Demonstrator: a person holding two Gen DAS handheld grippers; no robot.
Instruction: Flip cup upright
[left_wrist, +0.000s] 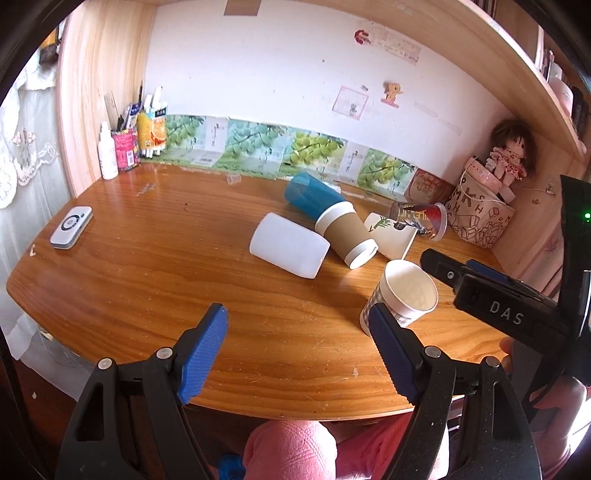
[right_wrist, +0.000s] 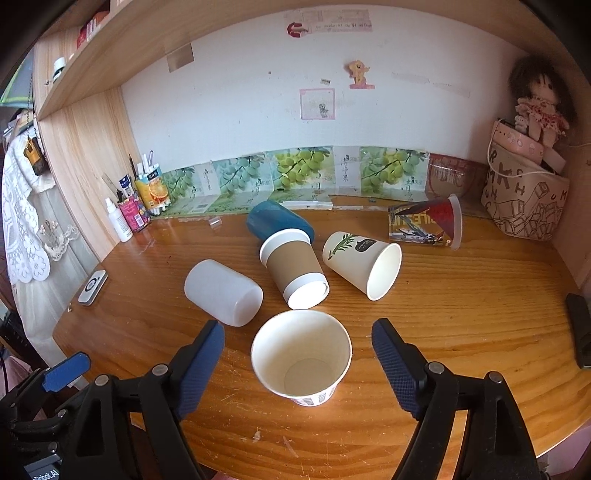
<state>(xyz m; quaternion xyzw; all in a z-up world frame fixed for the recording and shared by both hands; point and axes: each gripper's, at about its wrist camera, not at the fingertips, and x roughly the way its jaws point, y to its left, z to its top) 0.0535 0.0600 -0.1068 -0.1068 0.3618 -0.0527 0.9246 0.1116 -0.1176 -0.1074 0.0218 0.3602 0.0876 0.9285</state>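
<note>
The checked paper cup (right_wrist: 301, 356) stood upright and empty on the table (right_wrist: 461, 295), low in the frame's centre, between the spread fingers of the right hand-held gripper (right_wrist: 297, 354), untouched. The left hand-held gripper (left_wrist: 299, 350) gaped, holding nothing.

White checked paper cup (right_wrist: 301, 356) upright, mouth up.

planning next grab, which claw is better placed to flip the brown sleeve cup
Right, probably. The brown sleeve cup lies almost straight ahead of the open right claw, just past the upright checked cup; the left claw sits further off.
</note>
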